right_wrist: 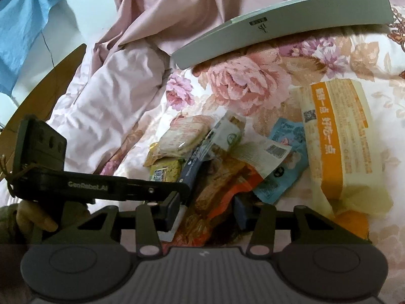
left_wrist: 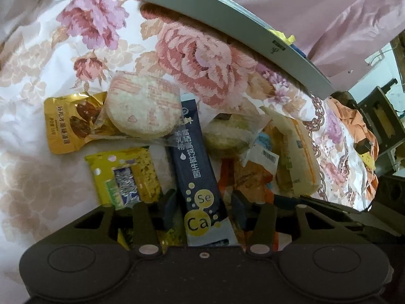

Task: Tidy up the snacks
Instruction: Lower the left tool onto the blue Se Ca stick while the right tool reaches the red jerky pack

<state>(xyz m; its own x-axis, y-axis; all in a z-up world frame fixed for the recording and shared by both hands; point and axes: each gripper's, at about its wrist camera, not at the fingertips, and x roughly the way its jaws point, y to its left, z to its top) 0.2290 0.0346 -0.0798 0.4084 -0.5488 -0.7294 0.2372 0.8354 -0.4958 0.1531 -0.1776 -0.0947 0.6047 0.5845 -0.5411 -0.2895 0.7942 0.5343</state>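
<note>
Left gripper (left_wrist: 203, 211), jaws spread either side of navy sachet (left_wrist: 196, 162); right gripper (right_wrist: 207, 211) spread over orange packet (right_wrist: 220, 185).
Floral bedspread (left_wrist: 63, 58), grey box (left_wrist: 243, 25) beyond: close squarely on sachet alone, lift clear of neighbouring wrappers.

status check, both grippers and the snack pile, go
Left gripper open astride dark blue stick pack. Right gripper open over orange packet. Snacks heaped on floral bedspread; grey box beyond. Rice-cracker pack overlaps the stick's far end.
</note>
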